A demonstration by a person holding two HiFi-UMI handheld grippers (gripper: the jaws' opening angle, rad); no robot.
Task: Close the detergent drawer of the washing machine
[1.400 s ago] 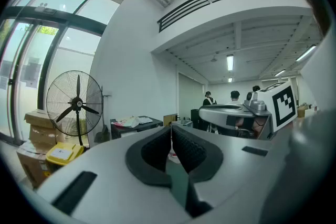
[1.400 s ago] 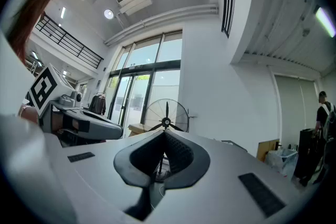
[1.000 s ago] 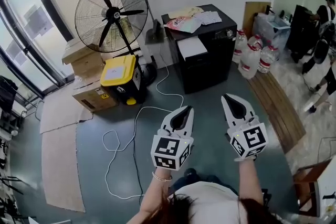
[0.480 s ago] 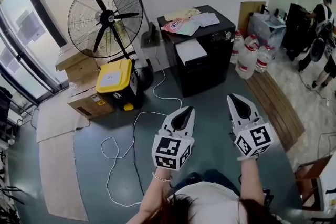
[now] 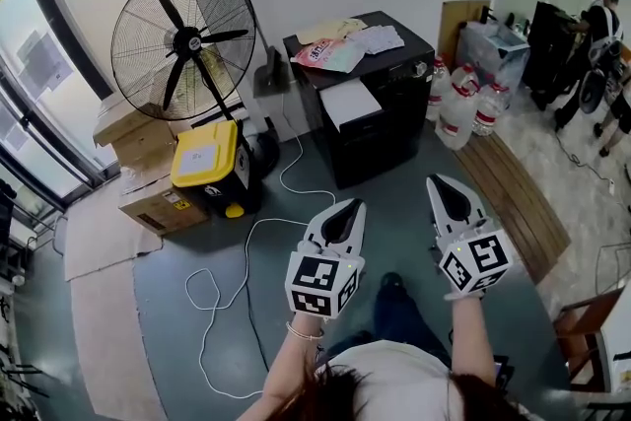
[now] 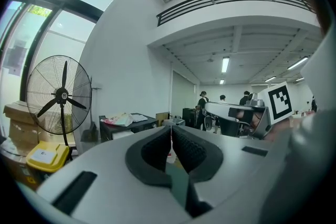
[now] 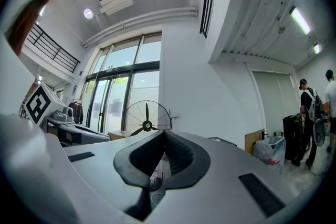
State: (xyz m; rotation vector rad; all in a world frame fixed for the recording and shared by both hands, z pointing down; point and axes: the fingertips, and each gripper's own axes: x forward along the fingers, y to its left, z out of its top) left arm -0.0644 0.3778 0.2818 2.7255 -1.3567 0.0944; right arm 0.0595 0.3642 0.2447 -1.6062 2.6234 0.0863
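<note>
The person has stepped forward: a dark shoe (image 5: 391,285) now shows between the grippers. The left hand-held gripper (image 5: 345,210) and right hand-held gripper (image 5: 444,187), smooth grey shells with ribbed black pads, are closed on nothing. Far ahead stands the boxy black washing machine (image 5: 394,118), its flat white detergent drawer (image 5: 353,102) jutting out.

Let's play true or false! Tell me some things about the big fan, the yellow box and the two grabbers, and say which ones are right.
1. The jaws of the left gripper and the right gripper are shut, with nothing in them. True.
2. The fan lies on its side. False: it stands upright.
3. The yellow box sits on top of the black machine. False: it sits on the floor, below the fan.
4. A white cable lies on the floor. True.
</note>
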